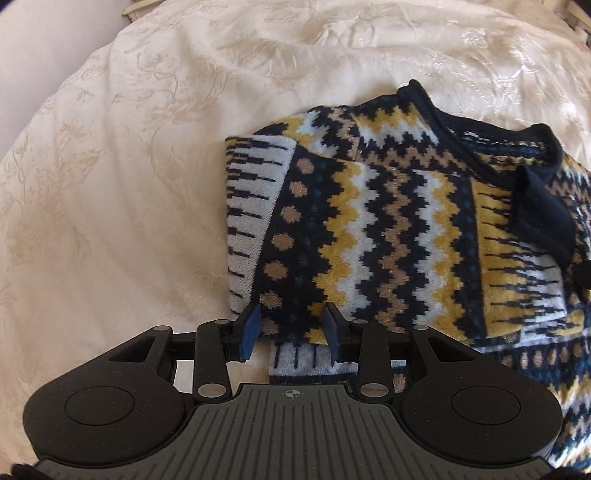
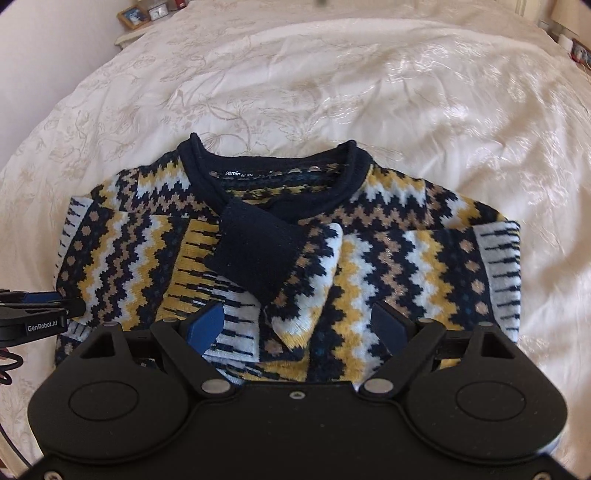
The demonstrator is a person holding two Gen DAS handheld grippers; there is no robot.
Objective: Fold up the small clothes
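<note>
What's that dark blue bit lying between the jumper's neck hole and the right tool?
A navy sleeve cuff, folded across the jumper chest, lies between the collar and the right tool; the right wrist view shows it.

A bed fills both views, covered by a cream bedspread (image 2: 332, 92) with a glossy woven floral pattern, creased and catching bright light on its right side. A pale wall (image 2: 55, 44) rises at the left. A small framed picture (image 2: 133, 15) stands on a ledge at the far corner.
</note>
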